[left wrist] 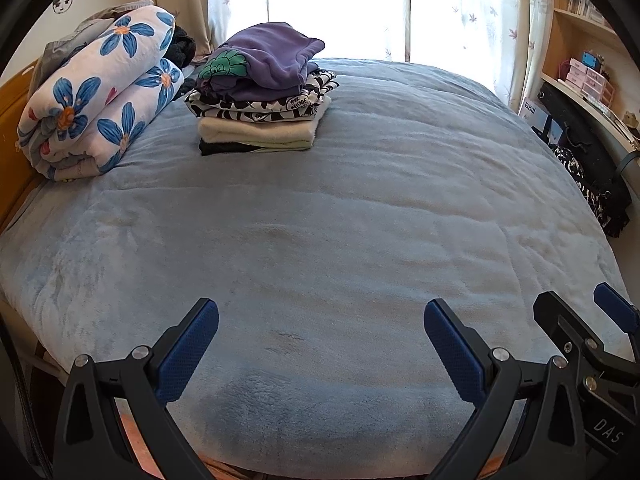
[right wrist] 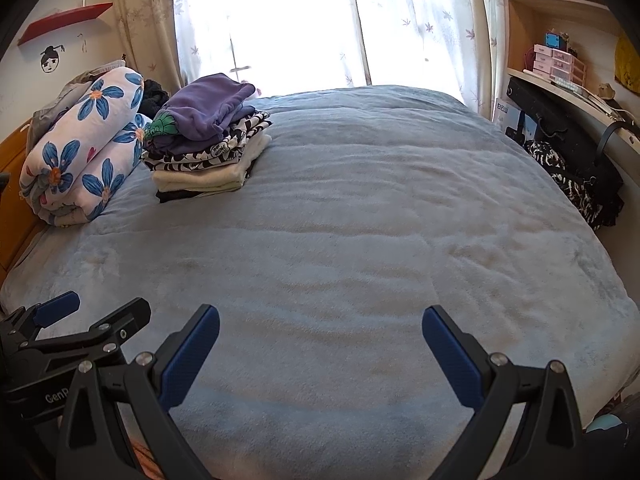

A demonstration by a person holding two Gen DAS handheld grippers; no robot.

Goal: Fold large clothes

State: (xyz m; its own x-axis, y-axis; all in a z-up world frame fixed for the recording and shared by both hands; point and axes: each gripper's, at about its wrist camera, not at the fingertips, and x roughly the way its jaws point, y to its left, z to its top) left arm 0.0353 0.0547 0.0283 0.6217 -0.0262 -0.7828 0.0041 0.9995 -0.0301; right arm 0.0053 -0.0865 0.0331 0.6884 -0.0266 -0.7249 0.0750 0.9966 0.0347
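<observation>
A stack of folded clothes (left wrist: 262, 96) (right wrist: 208, 140) sits at the far left of the bed, with a purple garment on top, black-and-white prints below it, then cream and dark layers. My left gripper (left wrist: 320, 320) hovers open over the near edge of the blue blanket (left wrist: 340, 208), nothing between its blue pads. My right gripper (right wrist: 320, 326) is open too, side by side with the left one and just to its right. Each gripper shows in the other's view: the right one (left wrist: 588, 312) at the lower right, the left one (right wrist: 96, 312) at the lower left.
A rolled flowered quilt (left wrist: 96, 92) (right wrist: 84, 148) lies against the wooden headboard (left wrist: 10, 120) at left. Curtains and a bright window are behind the bed. Shelves, a desk (right wrist: 568, 92) and dark patterned clothing (right wrist: 576, 188) stand along the right side.
</observation>
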